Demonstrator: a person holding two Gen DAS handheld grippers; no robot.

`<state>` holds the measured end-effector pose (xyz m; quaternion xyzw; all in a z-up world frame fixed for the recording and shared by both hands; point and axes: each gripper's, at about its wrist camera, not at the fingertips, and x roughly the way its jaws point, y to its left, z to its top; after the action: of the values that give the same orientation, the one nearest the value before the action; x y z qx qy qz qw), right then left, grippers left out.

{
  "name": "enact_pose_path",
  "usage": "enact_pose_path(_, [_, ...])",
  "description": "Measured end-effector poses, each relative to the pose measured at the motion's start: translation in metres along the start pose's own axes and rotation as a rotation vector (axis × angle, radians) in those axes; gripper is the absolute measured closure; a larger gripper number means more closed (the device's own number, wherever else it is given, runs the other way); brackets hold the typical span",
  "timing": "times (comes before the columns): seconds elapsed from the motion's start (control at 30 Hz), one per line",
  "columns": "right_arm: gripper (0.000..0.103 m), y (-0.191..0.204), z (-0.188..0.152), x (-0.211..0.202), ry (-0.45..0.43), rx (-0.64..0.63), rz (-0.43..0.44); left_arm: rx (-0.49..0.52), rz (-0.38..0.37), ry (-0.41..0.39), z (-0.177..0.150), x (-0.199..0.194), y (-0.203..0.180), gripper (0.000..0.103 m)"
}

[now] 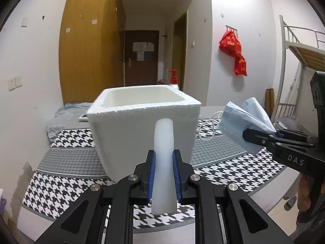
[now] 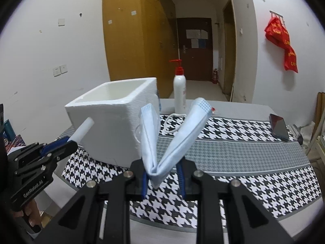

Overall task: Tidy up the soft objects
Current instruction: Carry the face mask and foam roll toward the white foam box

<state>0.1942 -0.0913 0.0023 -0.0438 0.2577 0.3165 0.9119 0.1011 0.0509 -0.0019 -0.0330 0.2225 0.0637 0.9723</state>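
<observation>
Both tools are loaded, and the foam box (image 1: 142, 122) is the likely destination for each item. Your left gripper (image 1: 164, 174) has its jaws closed on a white silicone strip (image 1: 164, 162). The strip stands nearly upright between the blue pads, its long axis running up out of the jaws and away from you. Its upper end shows against the near wall of the box, below the rim; from the right wrist view it appears touching or just short of that wall, and you cannot tell which.

Your right gripper (image 2: 162, 174) has its jaws pinched on the folded corner of a blue face mask (image 2: 168, 138). The mask opens upward in a V from the pinch point, and one white ear loop (image 2: 172, 122) trails toward the worktop (image 2: 243, 152). The mask hangs to the right of the box, clear of the wall.

The relation that governs the next move is height. The box opening faces up, and both items sit beside the walls, at or under rim level. Your left gripper is nearer, directly facing the front wall. Expect to raise the strip above the rim before moving it forward. The right gripper would need to travel left and up to bring the mask over the opening.

A pump bottle (image 2: 179, 89) stands behind the box and a phone (image 2: 279, 125) lies at the far right; neither obstructs the path.
</observation>
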Motion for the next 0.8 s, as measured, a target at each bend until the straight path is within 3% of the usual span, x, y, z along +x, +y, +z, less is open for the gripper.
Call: enact_pose_path(0.8, [0.075, 0.037, 0.019, 0.003, -0.063, -0.096, 0.111, -0.033, 0.079, -0.083, 0.017, -0.030, 0.031, 0.085])
